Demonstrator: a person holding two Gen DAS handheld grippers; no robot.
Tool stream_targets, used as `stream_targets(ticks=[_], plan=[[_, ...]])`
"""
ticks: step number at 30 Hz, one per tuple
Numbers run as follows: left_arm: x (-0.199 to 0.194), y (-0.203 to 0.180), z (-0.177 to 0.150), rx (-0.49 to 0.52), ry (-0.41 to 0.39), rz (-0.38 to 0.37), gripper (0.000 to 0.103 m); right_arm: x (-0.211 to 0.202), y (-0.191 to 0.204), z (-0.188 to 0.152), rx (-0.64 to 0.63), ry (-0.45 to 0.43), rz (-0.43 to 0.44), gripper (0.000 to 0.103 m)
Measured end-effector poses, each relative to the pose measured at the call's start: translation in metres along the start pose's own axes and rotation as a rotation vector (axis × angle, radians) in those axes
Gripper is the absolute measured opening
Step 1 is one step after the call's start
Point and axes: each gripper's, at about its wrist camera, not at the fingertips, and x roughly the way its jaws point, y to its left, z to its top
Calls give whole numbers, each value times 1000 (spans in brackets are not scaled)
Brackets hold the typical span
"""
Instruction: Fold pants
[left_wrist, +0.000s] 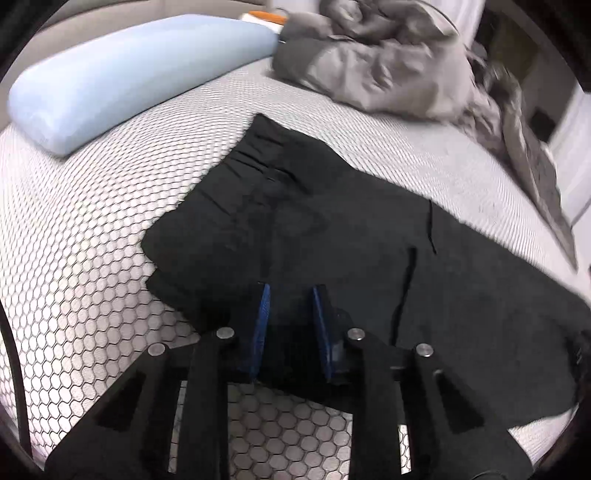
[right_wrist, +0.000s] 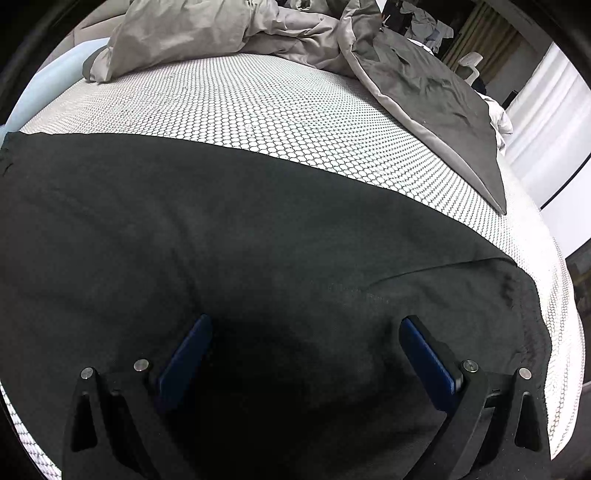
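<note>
A: Black pants (right_wrist: 258, 229) lie flat on your honeycomb mattress (right_wrist: 295, 110).
B: Your left gripper (left_wrist: 290, 291) stands narrow above them, nothing pinched; your right gripper (right_wrist: 306, 325) gapes wide.

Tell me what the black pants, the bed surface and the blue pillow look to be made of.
Black pants: soft matte woven or knit fabric, judging by its limp creases and gathered waistband.
Bed surface: white textile printed or quilted with a dark hexagon pattern; which of the two is unclear.
Blue pillow: smooth, rounded block, probably foam under a plain cover.
</note>
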Motion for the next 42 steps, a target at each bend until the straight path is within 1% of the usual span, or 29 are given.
stream_targets(ticks=[2, 4, 5, 6, 7, 8, 9, 11, 14, 16, 18, 19, 22, 23, 24, 26, 28, 29, 30, 32, 33, 34, 35, 37, 38, 39, 40, 41, 42], plan=[[-9, -5, 0, 3, -16, 9, 23, -1, 2, 1, -3, -3, -8, 102], [-22, -19, -3, 41, -36, -16, 23, -4, 4, 2, -8, -8, -19, 103], [-31, -30, -5, 69, -52, -36, 30, -8, 6, 2, -11, -17, -21, 103], [-38, -39, -7, 93, -66, -47, 43, -14, 9, 1, -16, -32, -6, 103], [-47, -50, -12, 114, -85, -54, 51, -19, 14, 0, -23, -45, 14, 103], [-55, -63, -17, 134, -104, -66, 65, -25, 19, -1, -35, -60, 31, 103], [-59, -76, -22, 159, -118, -84, 76, -32, 28, -3, -52, -80, 44, 103], [-64, -108, -32, 196, -128, -122, 85, -45, 44, -8, -72, -117, 79, 103], [-63, -157, -59, 249, -73, -207, 86, -57, 66, -18, -58, -150, 138, 103], [-56, -190, -79, 300, -38, -273, 86, -58, 78, -28, -75, -141, 167, 103], [-46, -219, -97, 378, 8, -322, 86, -56, 82, -37, -123, -124, 128, 102], [-41, -229, -104, 417, 23, -324, 86, -56, 76, -43, -140, -121, 106, 102], [-25, -250, -128, 514, 75, -270, 86, -55, 30, -62, -79, -88, 30, 102], [-21, -254, -136, 532, 83, -250, 86, -53, 8, -70, -36, -65, -29, 103], [-18, -257, -141, 549, 78, -231, 87, -49, -16, -80, 17, -26, -113, 102], [-16, -260, -141, 548, 71, -225, 88, -45, -59, -98, 130, 19, -225, 102], [-16, -261, -139, 529, 75, -220, 88, -46, -95, -112, 267, 28, -253, 102], [-19, -261, -137, 517, 71, -221, 88, -47, -105, -115, 317, 22, -253, 102], [-27, -259, -136, 508, 64, -232, 88, -50, -106, -114, 327, 10, -253, 103], [-36, -261, -132, 496, 45, -289, 88, -59, -97, -108, 295, -36, -261, 103], [-39, -263, -130, 497, 38, -314, 88, -66, -88, -102, 271, -76, -241, 103], [-44, -269, -132, 501, 35, -340, 88, -70, -81, -96, 256, -104, -210, 103], [-45, -274, -132, 505, 37, -352, 88, -74, -70, -88, 242, -135, -155, 103], [-40, -286, -131, 522, 52, -367, 88, -72, -52, -76, 215, -162, -65, 103], [-38, -293, -135, 532, 63, -362, 88, -66, -38, -67, 179, -161, -13, 102], [-33, -298, -138, 542, 78, -353, 88, -59, -29, -63, 145, -145, 7, 102], [-30, -301, -140, 549, 88, -344, 88, -49, -21, -59, 111, -117, 7, 102], [-25, -303, -142, 557, 98, -329, 88, -34, -13, -56, 76, -72, -19, 102], [-23, -303, -146, 568, 103, -317, 88, -26, -14, -57, 69, -53, -27, 102]])
